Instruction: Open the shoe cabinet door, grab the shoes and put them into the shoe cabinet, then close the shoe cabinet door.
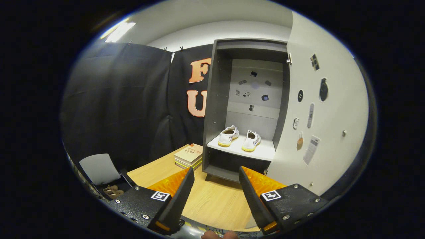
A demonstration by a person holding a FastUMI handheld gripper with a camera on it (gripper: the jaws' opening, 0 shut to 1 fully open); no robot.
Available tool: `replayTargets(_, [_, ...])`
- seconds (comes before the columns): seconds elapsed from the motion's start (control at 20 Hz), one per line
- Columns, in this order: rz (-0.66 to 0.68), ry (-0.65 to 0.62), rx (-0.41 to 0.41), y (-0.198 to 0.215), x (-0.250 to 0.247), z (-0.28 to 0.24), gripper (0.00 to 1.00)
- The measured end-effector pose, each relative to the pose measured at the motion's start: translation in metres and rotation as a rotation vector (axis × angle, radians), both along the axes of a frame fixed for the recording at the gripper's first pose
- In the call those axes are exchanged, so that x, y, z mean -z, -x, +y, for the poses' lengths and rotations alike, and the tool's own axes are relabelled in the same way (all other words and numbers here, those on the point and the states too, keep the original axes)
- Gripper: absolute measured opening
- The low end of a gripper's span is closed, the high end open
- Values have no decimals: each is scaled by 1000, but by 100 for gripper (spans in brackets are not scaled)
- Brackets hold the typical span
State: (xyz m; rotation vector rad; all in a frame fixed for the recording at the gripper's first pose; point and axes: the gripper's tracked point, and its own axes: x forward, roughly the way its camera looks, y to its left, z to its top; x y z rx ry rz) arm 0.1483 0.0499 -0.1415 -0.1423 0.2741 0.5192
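A dark grey shoe cabinet (212, 109) stands on the wooden table, beyond my fingers. Its white door (325, 113) is swung wide open to the right. Two white shoes with yellow soles, the left shoe (228, 136) and the right shoe (251, 141), sit side by side on the cabinet's white shelf (262, 152). My gripper (215, 174) is open, held back from the cabinet with nothing between its fingers. The open gap between the fingers points at the cabinet's lower compartment.
A stack of books (189, 155) lies on the wooden table (212, 202) just left of the cabinet. Stickers and small items dot the inside of the door. A grey chair (99, 170) and a pair of sandals (113, 191) are on the floor to the left.
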Motion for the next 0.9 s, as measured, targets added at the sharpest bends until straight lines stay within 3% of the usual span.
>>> replayTargets(0.4, [1, -123, 26, 44, -35, -108, 85])
replayTargets(0.65, [-6, -170, 142, 17, -38, -194, 85])
replayTargets(0.9, [-22, -165, 177, -28, -36, -223, 84])
